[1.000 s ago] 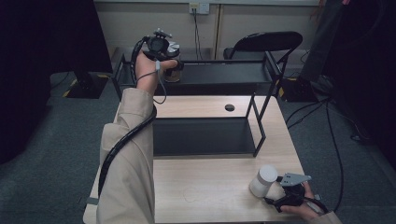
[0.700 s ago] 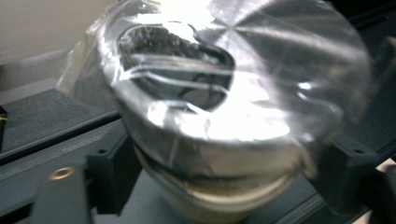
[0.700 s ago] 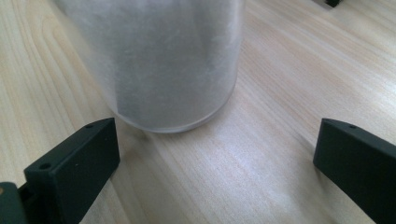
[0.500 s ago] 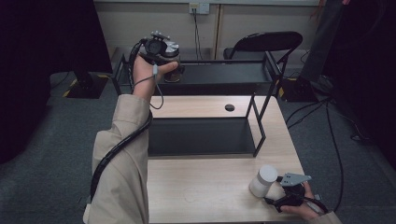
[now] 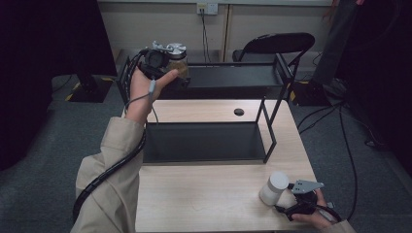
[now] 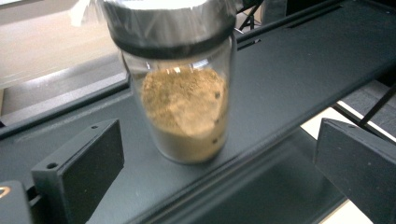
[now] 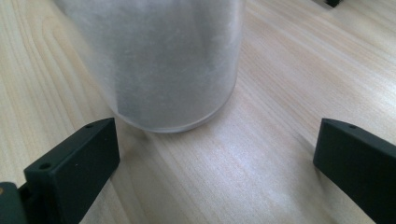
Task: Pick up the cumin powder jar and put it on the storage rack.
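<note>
- Jar (image 6: 184,100) of brown powder stands at the shelf's (image 5: 233,77) left end, near its front edge.
- Left gripper (image 5: 158,60): jaws have just been opening, wide now, jar free ahead of them.
- Right gripper (image 5: 296,206): jaws wide, white jar (image 5: 273,188) unheld near the table's (image 5: 204,194) front right corner.
- Risk: a jaw clipping the brown jar while backing away could tip it off.

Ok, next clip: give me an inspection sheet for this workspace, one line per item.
Surface: light wooden table carrying a black two-level metal rack.
Job's things: glass jar of brown powder upright on the rack's top shelf; white frosted container standing on the table.
Clutter: nothing seen.
Grippers: left claw open, jaws just opened, jar ahead of them untouched; right claw open, jaws short of the white container.
Cables: one trails from the left claw along the sleeve; more lie on the floor at right.
Surroundings: grey carpet, black folding chair, wall socket.
</note>
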Demonstrator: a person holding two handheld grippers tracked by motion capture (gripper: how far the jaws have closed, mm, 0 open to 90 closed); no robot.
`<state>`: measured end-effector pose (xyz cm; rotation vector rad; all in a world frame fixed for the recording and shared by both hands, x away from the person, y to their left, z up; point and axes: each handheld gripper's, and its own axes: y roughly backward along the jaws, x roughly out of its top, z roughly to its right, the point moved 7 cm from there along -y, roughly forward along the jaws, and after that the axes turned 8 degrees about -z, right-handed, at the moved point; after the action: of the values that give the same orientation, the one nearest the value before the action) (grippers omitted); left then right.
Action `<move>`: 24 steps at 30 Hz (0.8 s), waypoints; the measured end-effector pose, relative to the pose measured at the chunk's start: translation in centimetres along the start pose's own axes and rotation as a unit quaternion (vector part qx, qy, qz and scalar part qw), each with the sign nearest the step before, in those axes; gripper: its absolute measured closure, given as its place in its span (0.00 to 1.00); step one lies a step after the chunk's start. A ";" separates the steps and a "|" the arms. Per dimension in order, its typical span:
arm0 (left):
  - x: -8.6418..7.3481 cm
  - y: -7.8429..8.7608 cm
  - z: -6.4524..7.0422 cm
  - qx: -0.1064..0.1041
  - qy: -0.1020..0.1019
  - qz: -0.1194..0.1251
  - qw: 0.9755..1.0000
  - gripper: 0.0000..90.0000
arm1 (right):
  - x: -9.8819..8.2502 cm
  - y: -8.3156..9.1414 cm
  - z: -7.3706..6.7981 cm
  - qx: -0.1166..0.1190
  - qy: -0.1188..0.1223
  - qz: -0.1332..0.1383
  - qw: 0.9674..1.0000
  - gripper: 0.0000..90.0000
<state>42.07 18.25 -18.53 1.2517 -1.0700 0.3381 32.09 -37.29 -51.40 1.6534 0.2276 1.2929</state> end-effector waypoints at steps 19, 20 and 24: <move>-6.7 0.8 1.0 -0.048 -0.028 0.003 0.998 0.01 | 0.0 0.0 0.0 0.000 0.000 0.000 1.000 0.00; -6.9 0.8 1.1 -0.048 -0.031 0.000 0.998 0.01 | 0.0 0.0 0.0 0.000 0.000 0.000 1.000 0.00; -8.0 0.8 1.4 -0.044 -0.037 -0.005 0.998 0.01 | 0.0 0.0 0.0 0.000 0.000 0.000 1.000 0.00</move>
<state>36.82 19.92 -24.55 1.1972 -1.1302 0.2365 32.09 -37.29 -51.39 1.6532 0.2281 1.2928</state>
